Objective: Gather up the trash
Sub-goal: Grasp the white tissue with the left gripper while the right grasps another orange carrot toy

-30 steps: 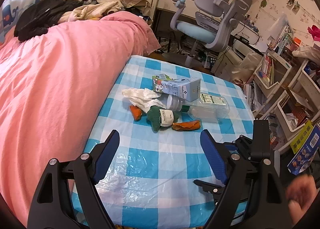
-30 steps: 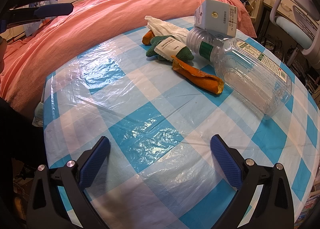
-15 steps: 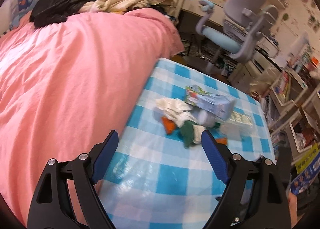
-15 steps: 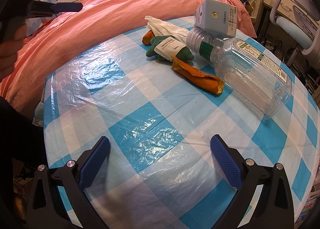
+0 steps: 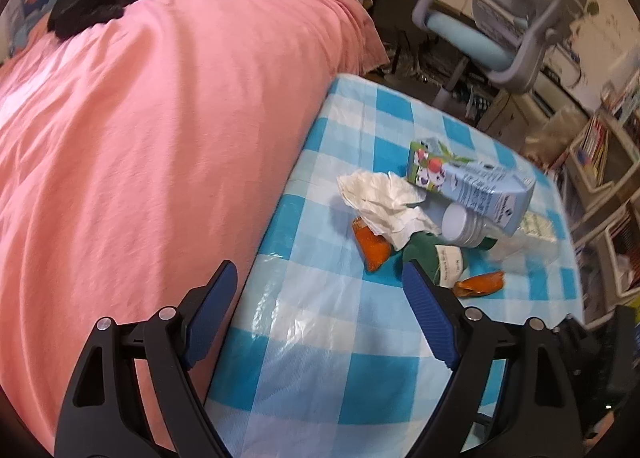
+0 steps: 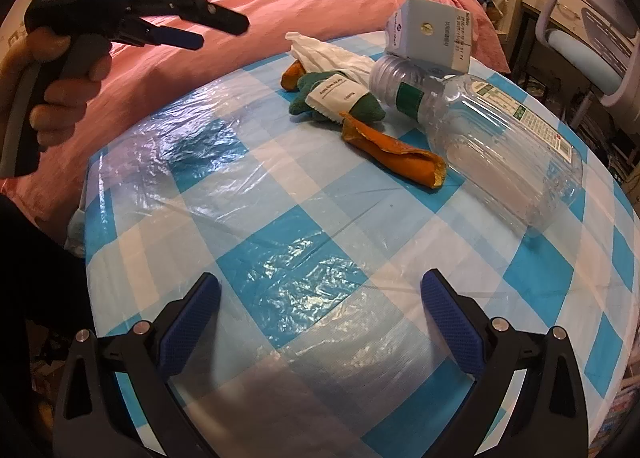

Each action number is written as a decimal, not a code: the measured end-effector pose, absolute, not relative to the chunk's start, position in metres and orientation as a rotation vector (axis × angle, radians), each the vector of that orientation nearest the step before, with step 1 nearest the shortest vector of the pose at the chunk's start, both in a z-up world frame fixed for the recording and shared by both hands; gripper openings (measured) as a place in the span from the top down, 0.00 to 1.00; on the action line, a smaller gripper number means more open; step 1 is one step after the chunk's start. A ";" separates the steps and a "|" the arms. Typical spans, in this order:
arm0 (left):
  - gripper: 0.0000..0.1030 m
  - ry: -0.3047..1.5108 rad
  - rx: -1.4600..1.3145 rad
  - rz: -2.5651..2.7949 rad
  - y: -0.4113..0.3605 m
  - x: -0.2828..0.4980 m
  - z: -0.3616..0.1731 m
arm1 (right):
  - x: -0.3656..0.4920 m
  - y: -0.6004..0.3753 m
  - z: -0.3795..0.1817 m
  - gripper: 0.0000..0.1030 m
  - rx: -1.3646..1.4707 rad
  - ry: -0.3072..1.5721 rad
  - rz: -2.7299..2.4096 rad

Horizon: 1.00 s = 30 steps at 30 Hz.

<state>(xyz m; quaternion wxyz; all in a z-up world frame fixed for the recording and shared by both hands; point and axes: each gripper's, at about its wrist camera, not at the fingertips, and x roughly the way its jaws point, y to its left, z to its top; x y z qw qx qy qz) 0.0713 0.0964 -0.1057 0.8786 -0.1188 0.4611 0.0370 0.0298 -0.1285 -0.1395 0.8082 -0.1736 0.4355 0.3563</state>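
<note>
Left gripper (image 5: pixel 316 292) and right gripper (image 6: pixel 320 298) both hang above the desk (image 6: pixel 280 258) with fingers spread wide, gripping nothing. The trash lies clustered toward the desk's far side: a milk carton (image 6: pixel 434 34) resting on the neck of a clear plastic bottle (image 6: pixel 492 138), with crumpled tissue (image 5: pixel 384 202), a green labelled item (image 6: pixel 336 96), possibly cloth, and orange peel (image 6: pixel 394 152) alongside. A pink bed (image 5: pixel 160 118) adjoins the desk.

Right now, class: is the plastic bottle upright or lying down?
Lying down: the plastic bottle rests sideways on the tablecloth, its neck under the carton.
</note>
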 end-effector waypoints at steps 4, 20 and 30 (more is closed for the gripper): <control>0.21 0.956 -0.214 0.088 0.091 0.086 -0.111 | 0.033 -0.123 -0.136 0.06 -0.415 0.930 0.748; 0.21 0.927 -0.167 0.070 0.078 0.147 -0.123 | 0.050 -0.103 -0.107 0.09 -0.376 0.725 0.715; 0.87 0.952 -0.133 -0.041 0.065 0.167 -0.131 | 0.077 -0.092 -0.118 0.24 -0.368 0.734 0.703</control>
